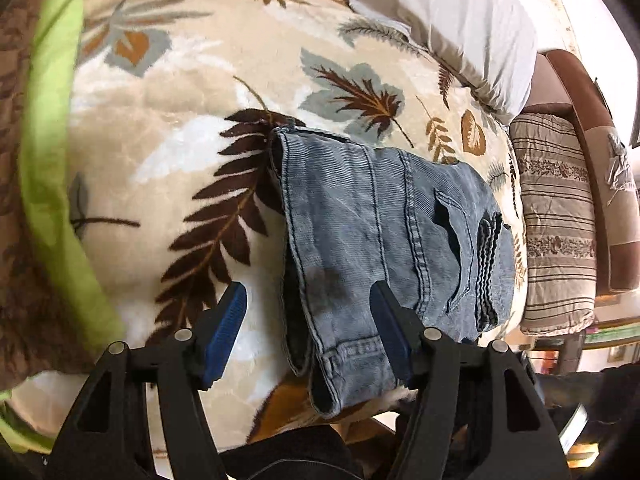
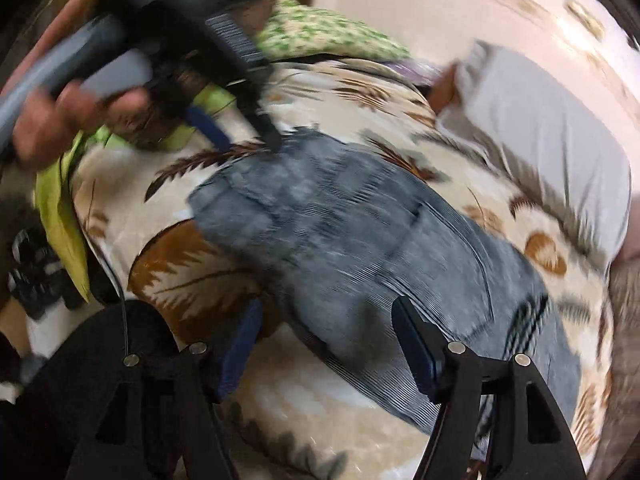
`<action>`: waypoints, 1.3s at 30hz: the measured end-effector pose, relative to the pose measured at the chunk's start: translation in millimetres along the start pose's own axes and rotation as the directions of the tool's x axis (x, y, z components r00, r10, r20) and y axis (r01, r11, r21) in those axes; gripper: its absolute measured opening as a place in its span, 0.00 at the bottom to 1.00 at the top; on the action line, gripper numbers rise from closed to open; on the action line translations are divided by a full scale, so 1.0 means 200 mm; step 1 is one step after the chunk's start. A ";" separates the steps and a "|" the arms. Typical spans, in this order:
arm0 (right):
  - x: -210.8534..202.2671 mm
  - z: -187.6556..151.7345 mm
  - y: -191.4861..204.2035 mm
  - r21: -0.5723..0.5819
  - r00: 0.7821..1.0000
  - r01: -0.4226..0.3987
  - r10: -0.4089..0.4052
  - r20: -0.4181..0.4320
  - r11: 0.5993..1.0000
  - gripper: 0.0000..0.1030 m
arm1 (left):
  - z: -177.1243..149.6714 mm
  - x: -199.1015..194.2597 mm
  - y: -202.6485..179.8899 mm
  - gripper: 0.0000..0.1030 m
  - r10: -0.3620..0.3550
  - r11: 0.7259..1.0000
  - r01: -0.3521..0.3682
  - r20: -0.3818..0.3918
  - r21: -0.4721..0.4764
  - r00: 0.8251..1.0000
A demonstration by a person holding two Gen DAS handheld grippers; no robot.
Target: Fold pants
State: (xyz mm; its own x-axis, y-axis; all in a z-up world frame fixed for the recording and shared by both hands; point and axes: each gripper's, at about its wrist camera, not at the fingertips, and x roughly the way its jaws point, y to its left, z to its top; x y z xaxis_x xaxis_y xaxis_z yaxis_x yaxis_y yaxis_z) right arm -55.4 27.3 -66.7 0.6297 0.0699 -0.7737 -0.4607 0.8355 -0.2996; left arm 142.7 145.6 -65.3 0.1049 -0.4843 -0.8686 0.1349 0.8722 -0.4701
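Blue-padded fingers of the left gripper (image 1: pixel 308 294) fill the bottom of the left wrist view, spread wide and grasping nothing, one pad over the blanket, the other over the denim. Between them lie the folded jeans (image 1: pixel 384 232), grey-blue, layered, with a back pocket (image 1: pixel 456 248) showing, resting on a leaf-patterned blanket (image 1: pixel 192 152). A white pillow (image 1: pixel 452 24) sits beyond the jeans, a striped cushion (image 1: pixel 556 232) off to their right, and a lime-green cloth (image 1: pixel 48 152) along the left edge.

Seen from the right wrist, the right gripper (image 2: pixel 326 312) hangs released, fingers apart above the near end of the blurred jeans (image 2: pixel 360 240). Across them, the left gripper (image 2: pixel 250 140) is held in the person's left hand (image 2: pixel 60 120), its tips at the jeans' far edge.
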 end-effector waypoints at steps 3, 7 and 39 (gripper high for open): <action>0.04 0.01 0.11 -0.089 0.998 0.056 -0.055 0.008 0.994 0.68 | 0.07 0.04 0.03 0.61 -0.021 1.000 0.021 -0.018 -0.018 1.000; 0.09 0.02 0.21 -0.185 0.991 0.134 -0.131 0.029 0.974 0.71 | 0.17 0.08 0.05 0.61 -0.044 0.998 0.043 -0.037 -0.035 0.998; 0.12 0.19 0.13 -0.116 0.977 0.193 -0.180 0.114 0.974 0.19 | 0.29 0.15 -0.25 0.16 -0.121 0.976 0.132 -0.074 0.173 0.990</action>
State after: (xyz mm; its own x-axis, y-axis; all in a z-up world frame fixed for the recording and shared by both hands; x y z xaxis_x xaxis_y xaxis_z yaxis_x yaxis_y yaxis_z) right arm -28.0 72.0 -71.5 0.7697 -0.0198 -0.6381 -0.3998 0.7643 -0.5059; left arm 197.1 84.5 -58.4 0.0141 -0.5800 -0.8145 0.3164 0.7753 -0.5466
